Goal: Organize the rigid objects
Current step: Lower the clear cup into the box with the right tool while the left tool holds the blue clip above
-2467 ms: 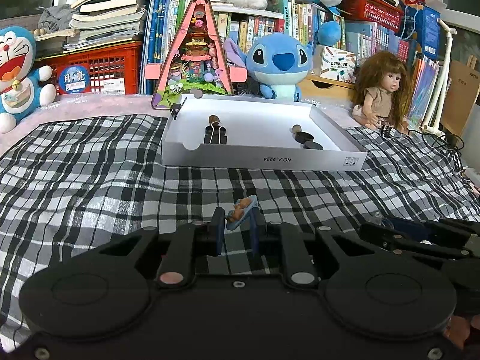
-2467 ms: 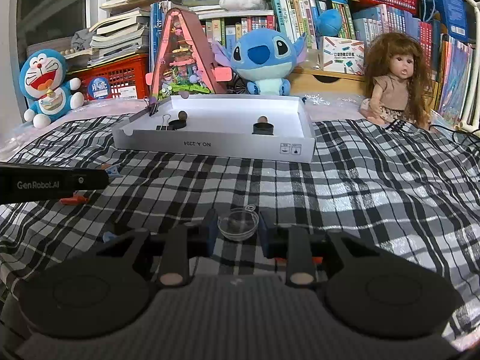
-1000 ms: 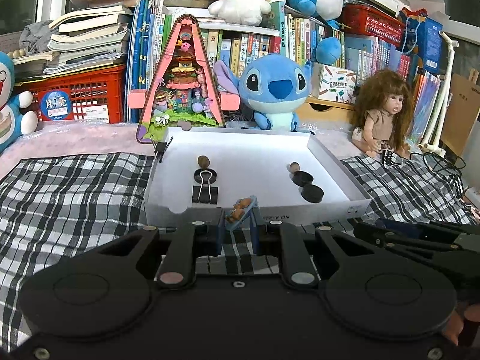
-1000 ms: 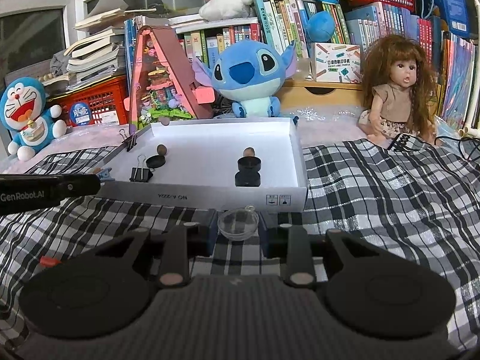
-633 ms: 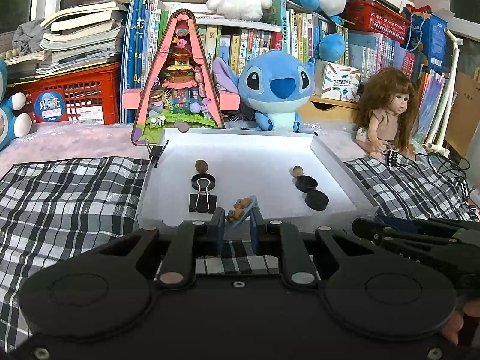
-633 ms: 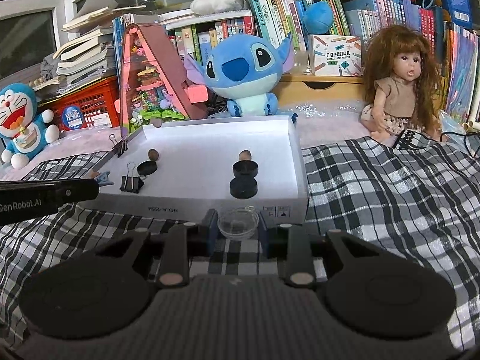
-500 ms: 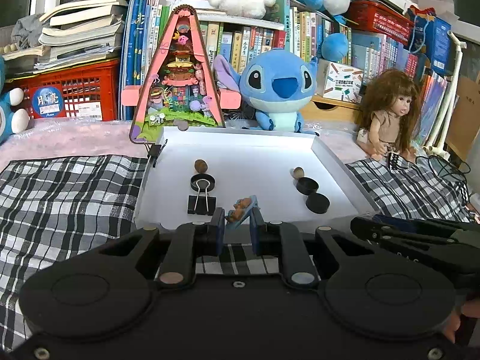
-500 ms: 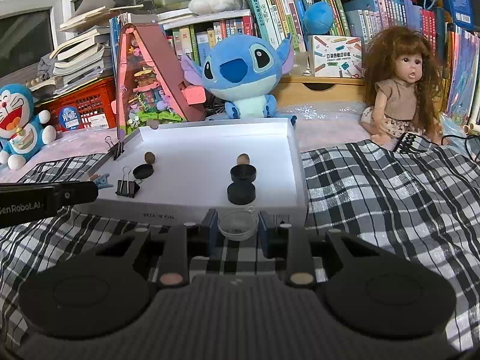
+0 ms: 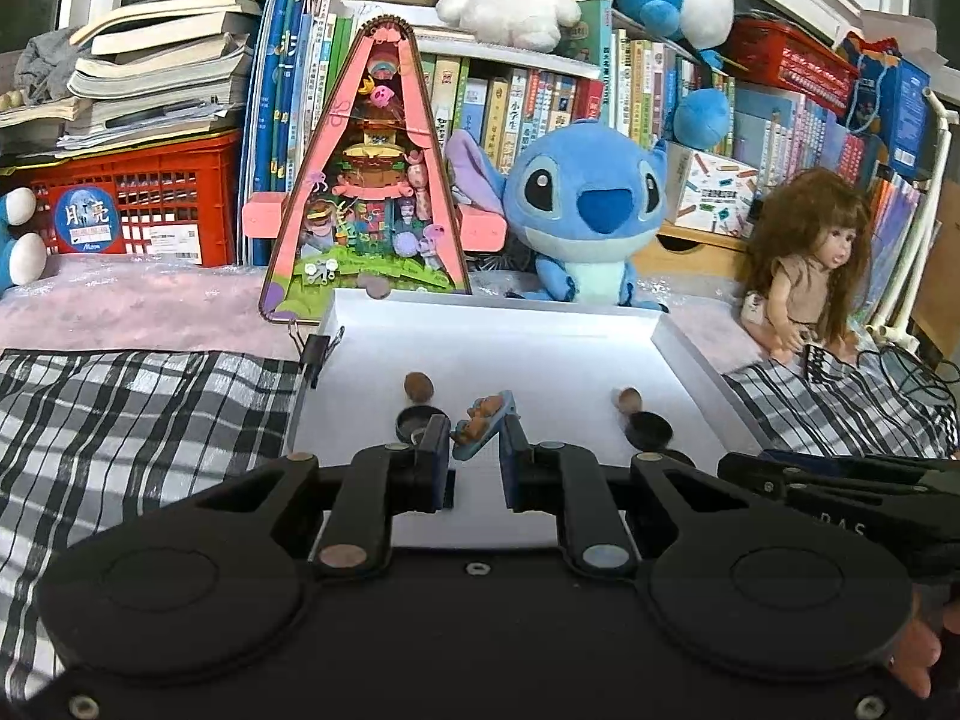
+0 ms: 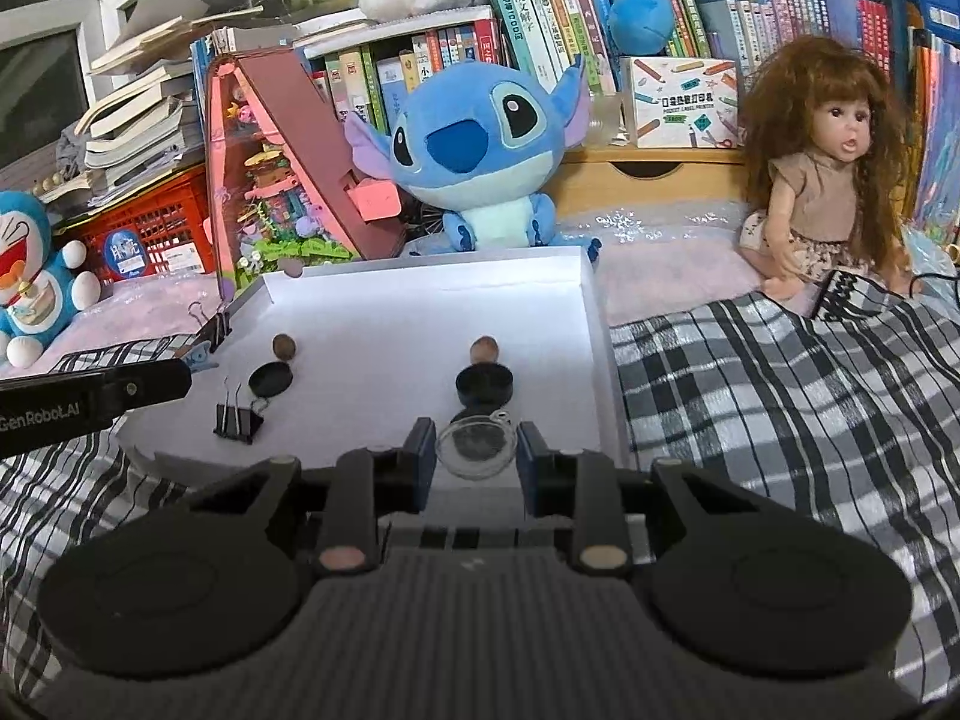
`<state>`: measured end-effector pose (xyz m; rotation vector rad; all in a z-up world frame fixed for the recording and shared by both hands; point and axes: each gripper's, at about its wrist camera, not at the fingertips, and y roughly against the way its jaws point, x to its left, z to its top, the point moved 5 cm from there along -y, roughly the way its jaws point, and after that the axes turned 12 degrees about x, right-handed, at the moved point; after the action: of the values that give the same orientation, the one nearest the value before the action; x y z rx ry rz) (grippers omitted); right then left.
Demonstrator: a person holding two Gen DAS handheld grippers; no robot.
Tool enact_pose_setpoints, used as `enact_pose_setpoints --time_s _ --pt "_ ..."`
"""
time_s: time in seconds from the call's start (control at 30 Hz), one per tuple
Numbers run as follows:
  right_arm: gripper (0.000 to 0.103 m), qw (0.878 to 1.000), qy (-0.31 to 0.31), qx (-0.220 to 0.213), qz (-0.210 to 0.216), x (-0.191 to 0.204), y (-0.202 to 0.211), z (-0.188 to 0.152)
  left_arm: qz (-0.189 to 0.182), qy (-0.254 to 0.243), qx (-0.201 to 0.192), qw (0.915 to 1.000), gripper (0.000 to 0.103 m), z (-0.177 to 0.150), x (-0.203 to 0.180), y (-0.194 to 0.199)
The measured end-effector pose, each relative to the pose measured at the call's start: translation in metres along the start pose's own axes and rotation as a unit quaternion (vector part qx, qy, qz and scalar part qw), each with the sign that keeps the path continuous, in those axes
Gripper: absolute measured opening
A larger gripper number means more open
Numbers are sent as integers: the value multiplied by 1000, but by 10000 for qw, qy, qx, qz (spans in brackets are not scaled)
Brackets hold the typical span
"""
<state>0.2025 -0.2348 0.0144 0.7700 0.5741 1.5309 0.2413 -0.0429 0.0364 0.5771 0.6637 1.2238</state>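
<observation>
— Checked cloth [image 9: 138, 414] fills the left wrist view?
— Yes. Left tool [image 9: 477, 441] is clamped on a small blue clip [image 9: 483, 423], held over the near part of the white tray [image 9: 690, 354].
— And the right wrist view?
— Right tool [image 10: 474, 447] grips a clear round lid [image 10: 477, 444] above the tray's near edge; black caps [image 10: 483, 385] lie just ahead.

A blue plush toy [image 10: 480, 144] sits between a pink triangular dollhouse [image 9: 366, 180] and a long-haired doll [image 10: 822, 180].
</observation>
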Motion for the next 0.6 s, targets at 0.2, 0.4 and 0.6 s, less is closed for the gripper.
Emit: enact_pose_setpoints --time_s 0.2,0.4,0.6 --pt "34 9998 15 144 103 -5 -17 15 52 -54 40 10000 16 13 3 -14" --pt "34 9986 -223 382 306 -13 -34 31 -111 61 185 9997 16 26 9 -31" --pt "34 9948 -466 726 538 -18 -51 54 -323 314 371 9983 16 49 22 -50"
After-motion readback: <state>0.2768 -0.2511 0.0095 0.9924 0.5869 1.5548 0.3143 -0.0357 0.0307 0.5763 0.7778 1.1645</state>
